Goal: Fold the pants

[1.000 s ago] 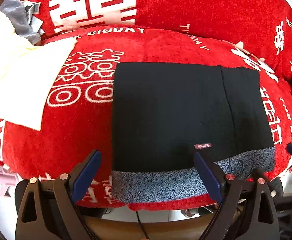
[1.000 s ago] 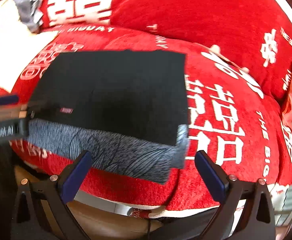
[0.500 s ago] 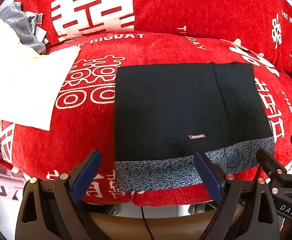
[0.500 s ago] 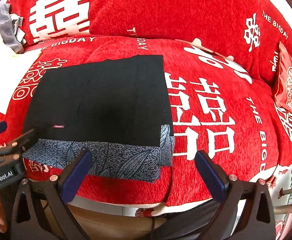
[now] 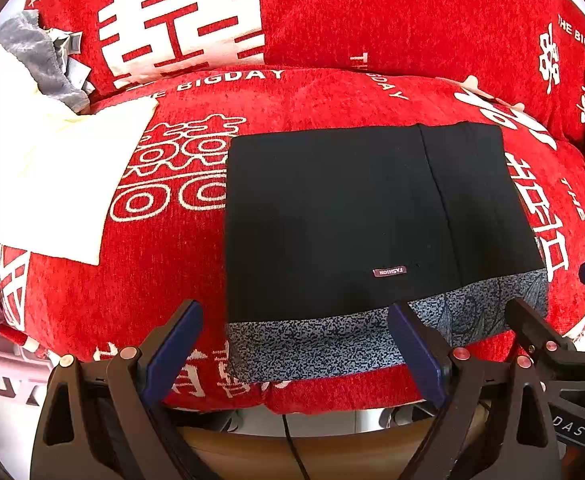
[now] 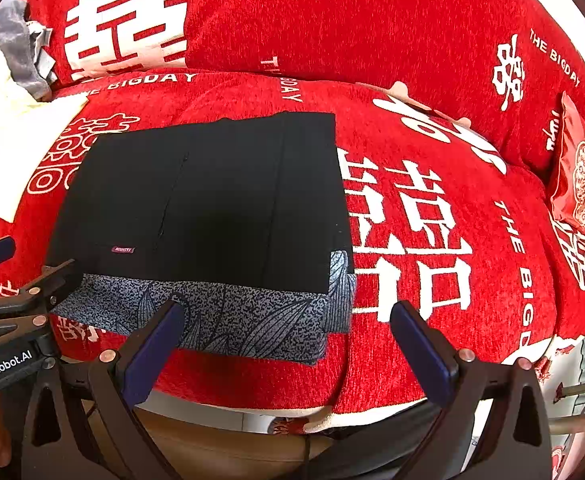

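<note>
Black pants (image 5: 340,220) (image 6: 212,196) lie folded into a flat rectangle on the red sofa seat (image 5: 164,272) (image 6: 432,240). A grey patterned band (image 5: 332,344) (image 6: 220,316) runs along their near edge, and a small label (image 5: 389,271) sits on the black cloth. My left gripper (image 5: 296,344) is open, hovering just short of the near edge with nothing between its fingers. Off the pants' near right corner, my right gripper (image 6: 288,340) is also open and holds nothing. Each gripper shows at the edge of the other's view.
A white cloth (image 5: 40,168) and a grey garment (image 5: 40,60) lie on the sofa's left side. The red backrest (image 5: 332,12) with white characters rises behind. A red cushion (image 6: 576,184) sits at the far right. Below the seat edge there is a wooden surface (image 5: 292,456).
Both grippers have drawn back from the pants, so more of the sofa and backrest shows. The pants lie still and both grippers stay open.
</note>
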Demonstrator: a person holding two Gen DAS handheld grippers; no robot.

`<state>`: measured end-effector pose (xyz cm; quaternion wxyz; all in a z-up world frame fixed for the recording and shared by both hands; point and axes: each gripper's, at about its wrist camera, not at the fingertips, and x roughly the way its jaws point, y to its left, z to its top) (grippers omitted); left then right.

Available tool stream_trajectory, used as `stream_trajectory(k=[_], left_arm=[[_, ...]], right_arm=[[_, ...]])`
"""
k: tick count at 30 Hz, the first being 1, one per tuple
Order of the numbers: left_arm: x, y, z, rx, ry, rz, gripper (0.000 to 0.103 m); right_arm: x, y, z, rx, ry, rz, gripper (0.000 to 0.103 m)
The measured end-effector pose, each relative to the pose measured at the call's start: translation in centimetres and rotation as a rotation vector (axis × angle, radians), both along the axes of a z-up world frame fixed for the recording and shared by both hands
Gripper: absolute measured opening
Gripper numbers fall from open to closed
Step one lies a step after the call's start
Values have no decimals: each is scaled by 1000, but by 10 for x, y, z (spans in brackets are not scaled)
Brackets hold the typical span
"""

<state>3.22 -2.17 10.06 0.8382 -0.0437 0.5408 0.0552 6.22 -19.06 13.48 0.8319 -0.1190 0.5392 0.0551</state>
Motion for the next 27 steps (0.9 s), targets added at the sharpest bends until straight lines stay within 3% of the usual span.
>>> stream_trajectory(k=[27], left_arm=[[1, 1, -6, 0, 31, -15, 94]], right_arm=[[-1, 4, -2, 4, 9, 7, 102]])
